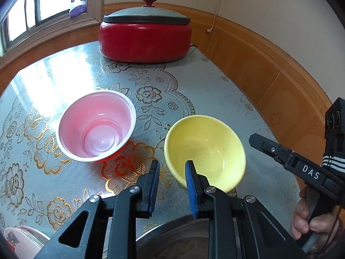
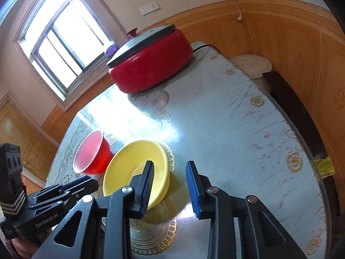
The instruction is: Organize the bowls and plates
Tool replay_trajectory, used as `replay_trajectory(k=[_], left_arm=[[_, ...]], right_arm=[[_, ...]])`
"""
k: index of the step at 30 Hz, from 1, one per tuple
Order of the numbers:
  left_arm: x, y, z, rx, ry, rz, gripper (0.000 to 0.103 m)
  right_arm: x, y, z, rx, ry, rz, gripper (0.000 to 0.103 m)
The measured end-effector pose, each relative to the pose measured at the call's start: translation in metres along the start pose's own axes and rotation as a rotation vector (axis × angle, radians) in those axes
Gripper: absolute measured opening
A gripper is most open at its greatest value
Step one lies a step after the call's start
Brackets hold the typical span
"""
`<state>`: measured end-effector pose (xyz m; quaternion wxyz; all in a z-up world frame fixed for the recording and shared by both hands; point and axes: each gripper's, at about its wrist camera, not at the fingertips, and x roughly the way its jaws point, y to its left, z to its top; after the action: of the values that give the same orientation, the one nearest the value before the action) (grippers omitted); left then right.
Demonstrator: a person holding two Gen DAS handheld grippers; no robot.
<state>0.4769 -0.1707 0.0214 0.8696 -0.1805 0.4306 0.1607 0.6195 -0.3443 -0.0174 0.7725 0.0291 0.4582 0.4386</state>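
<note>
My tools [image 1: 172,165] [image 2: 170,166] stand apart, gripping nothing; floral counter [image 1: 204,86] bears bowls, red pot [image 1: 144,41] at 12 o'clock, window [image 2: 58,43] at 10.

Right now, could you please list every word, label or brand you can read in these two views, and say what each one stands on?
"DAS": white letters on the black body of the right gripper, seen from the left wrist.
"GenRobot.AI": pale lettering on the body of the left gripper, seen from the right wrist; the last characters are blurred.
Patterned dish at the table's near edge: its print is too blurred to read.
Nothing else carries text.
</note>
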Motion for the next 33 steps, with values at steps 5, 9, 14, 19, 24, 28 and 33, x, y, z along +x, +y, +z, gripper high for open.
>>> replay_trajectory(k=[5,9,14,19,24,28,33], left_arm=[[0.019,0.001,0.007,-0.013,0.031,-0.006,0.024],[0.032,-0.001,0.006,-0.005,0.059,0.016,0.014],[0.020,0.000,0.004,-0.001,0.022,-0.012,0.013],[-0.007,0.002,0.006,0.002,-0.048,-0.014,0.013],[-0.043,0.007,-0.006,0.007,-0.098,-0.030,0.013],[-0.070,0.013,-0.027,0.024,-0.112,-0.043,0.014],[-0.095,0.029,-0.058,0.014,-0.103,-0.066,0.014]], right_arm=[[0.028,0.008,-0.003,-0.031,0.082,-0.027,0.017],[0.035,0.013,-0.006,-0.067,0.091,-0.051,0.012],[0.031,0.017,-0.001,-0.093,0.072,-0.080,0.008],[0.011,0.035,0.005,-0.131,0.022,-0.062,0.008],[-0.015,0.054,0.004,-0.157,-0.013,-0.026,0.008],[-0.037,0.076,-0.008,-0.214,-0.030,0.009,0.008],[-0.055,0.099,-0.034,-0.279,-0.013,0.054,0.008]])
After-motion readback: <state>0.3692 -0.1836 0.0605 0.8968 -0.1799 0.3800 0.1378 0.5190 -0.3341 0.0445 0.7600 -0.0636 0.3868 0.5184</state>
